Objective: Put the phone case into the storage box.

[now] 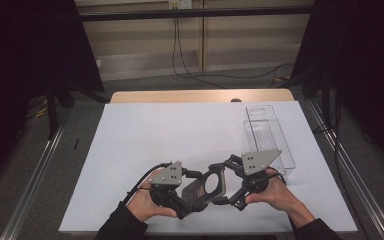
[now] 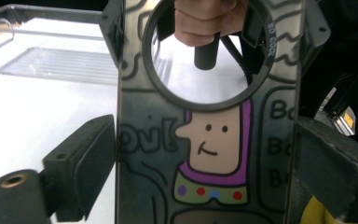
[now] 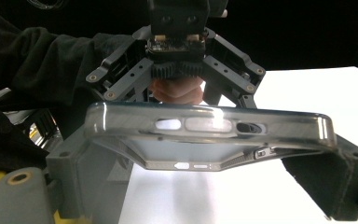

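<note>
The left gripper [image 1: 192,197] and right gripper [image 1: 223,176] both pinched 1 dark translucent phone case [image 1: 206,186] above the white table [image 1: 145,140].

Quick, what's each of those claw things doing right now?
Left gripper: jaws shut on the phone case.
Right gripper: jaws shut on the same phone case, from its other end.

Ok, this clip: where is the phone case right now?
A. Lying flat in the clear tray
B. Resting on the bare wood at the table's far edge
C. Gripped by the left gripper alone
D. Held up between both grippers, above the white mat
D: the phone case is held off the mat between the left gripper and right gripper; the clear tray lies apart to the right.
</note>
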Available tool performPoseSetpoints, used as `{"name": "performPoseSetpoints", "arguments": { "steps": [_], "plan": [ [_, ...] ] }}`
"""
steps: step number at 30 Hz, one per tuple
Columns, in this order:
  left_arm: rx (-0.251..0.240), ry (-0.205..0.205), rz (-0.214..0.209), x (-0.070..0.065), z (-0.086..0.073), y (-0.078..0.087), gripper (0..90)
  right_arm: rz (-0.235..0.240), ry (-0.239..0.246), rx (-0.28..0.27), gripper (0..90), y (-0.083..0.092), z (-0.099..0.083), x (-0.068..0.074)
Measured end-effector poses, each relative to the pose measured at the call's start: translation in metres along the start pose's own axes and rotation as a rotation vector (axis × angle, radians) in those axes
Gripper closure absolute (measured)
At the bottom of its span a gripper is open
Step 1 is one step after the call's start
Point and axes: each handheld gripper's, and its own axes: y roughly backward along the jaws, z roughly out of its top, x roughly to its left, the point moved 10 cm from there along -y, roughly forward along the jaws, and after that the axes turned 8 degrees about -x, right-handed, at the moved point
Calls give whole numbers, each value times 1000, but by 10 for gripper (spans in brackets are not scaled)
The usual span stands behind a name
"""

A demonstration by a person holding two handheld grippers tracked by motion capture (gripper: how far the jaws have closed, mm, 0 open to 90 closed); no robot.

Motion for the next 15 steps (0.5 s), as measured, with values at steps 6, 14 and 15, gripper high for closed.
{"name": "performPoseSetpoints", "arguments": {
  "steps": [6, 14, 15],
  "plan": [
    [-16, 14, 19, 1, 3, 1, 51, -25, -6, 3, 120, 4, 1, -3],
    [-42, 43, 72, 6, 6, 9, 31, -63, -20, -6, 120, 10, 4, -8],
    [-40, 47, 94, 8, 6, 10, 30, -69, -23, -9, 120, 11, 5, -9]
  ]
}}
